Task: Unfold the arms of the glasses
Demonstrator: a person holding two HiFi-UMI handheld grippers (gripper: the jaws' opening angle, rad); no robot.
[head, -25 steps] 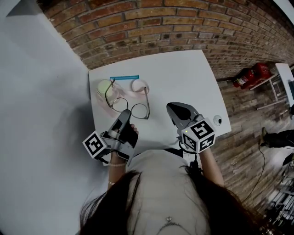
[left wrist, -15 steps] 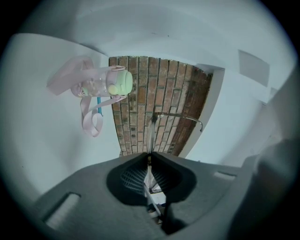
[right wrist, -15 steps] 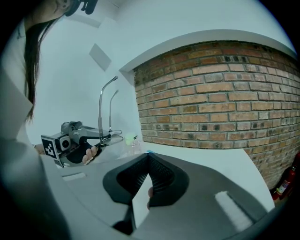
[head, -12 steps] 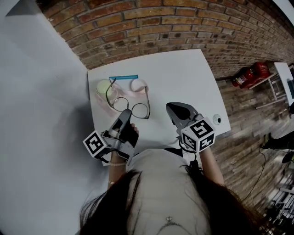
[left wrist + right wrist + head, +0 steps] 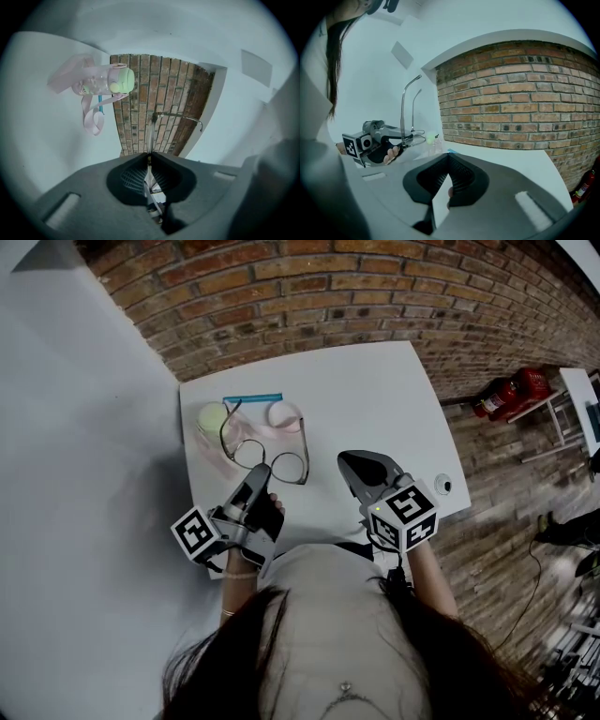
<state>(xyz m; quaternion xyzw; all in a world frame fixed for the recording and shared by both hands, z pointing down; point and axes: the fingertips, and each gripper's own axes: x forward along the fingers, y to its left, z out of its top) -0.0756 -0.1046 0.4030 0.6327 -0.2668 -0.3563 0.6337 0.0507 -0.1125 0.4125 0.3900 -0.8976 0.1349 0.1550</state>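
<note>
Brick wall; left gripper pinches glasses, arms upright

1. This looks like a studio or lab-type workroom, not a home. An exposed brick wall fills 12 o'clock in the head view.
2. A plain white table stands against the brick, with a blank pale panel at 9 o'clock.
3. A red fire extinguisher sits on the floor at 3 o'clock, beside a second white table. A loose cable trails at 4 o'clock.
4. The hand-held left gripper and right gripper carry square-marker cubes, as in a recording set-up.
</note>
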